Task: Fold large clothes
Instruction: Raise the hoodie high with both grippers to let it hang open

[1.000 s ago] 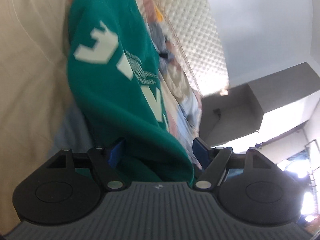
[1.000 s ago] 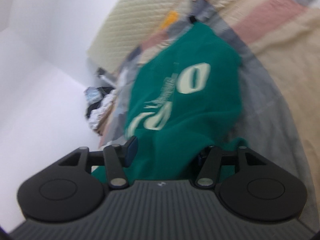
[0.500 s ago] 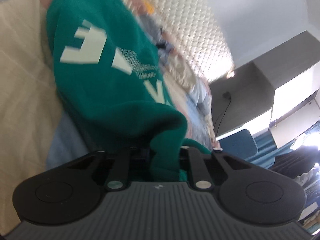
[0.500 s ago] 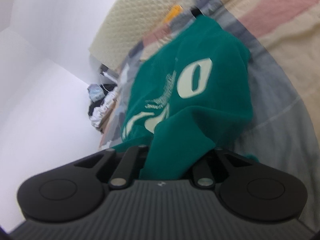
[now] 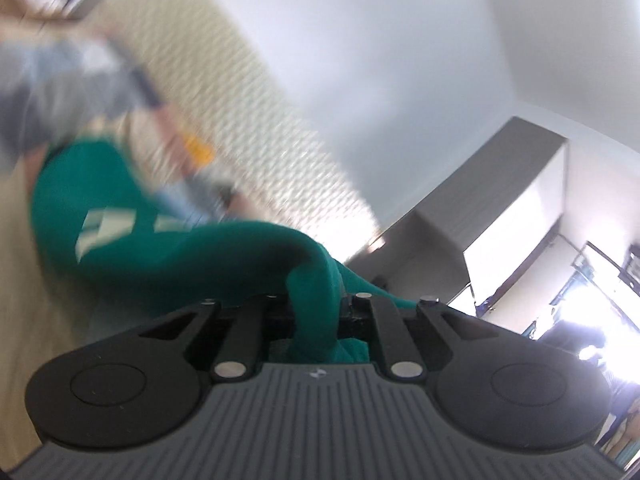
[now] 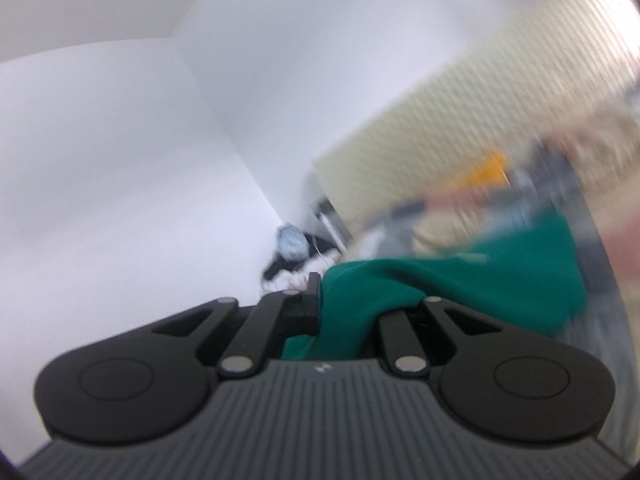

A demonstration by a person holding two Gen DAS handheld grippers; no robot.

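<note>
In the left wrist view, the green sweatshirt (image 5: 120, 248) lies at the left over the pale bedcover (image 5: 24, 280), its white lettering (image 5: 102, 232) blurred and partly hidden by a raised fold. From there the cloth rises in a thick ridge toward the middle of the picture and drops between the fingers of the left claw (image 5: 314, 308). The jaws have just been closing and now stand pinched on that bunched fold of green cloth, with a tail of it hanging below the pads. Behind the garment a cream quilted headboard (image 5: 256, 128) runs up and away, and at the right a grey cabinet (image 5: 480, 200) stands against the white wall, with bright windows beyond it.

In the right wrist view, a white wall (image 6: 120, 160) fills the left half, and a dark heap of clothes (image 6: 296, 256) sits at its foot. The right claw (image 6: 344, 308) is clamped on another bunched edge of the green sweatshirt (image 6: 480, 280); the cloth fills the gap between its fingers. From the claw the fabric stretches off to the right, lifted above the blurred bed. The headboard (image 6: 480, 112) crosses the upper right, with something orange (image 6: 488, 168) smeared near it.
</note>
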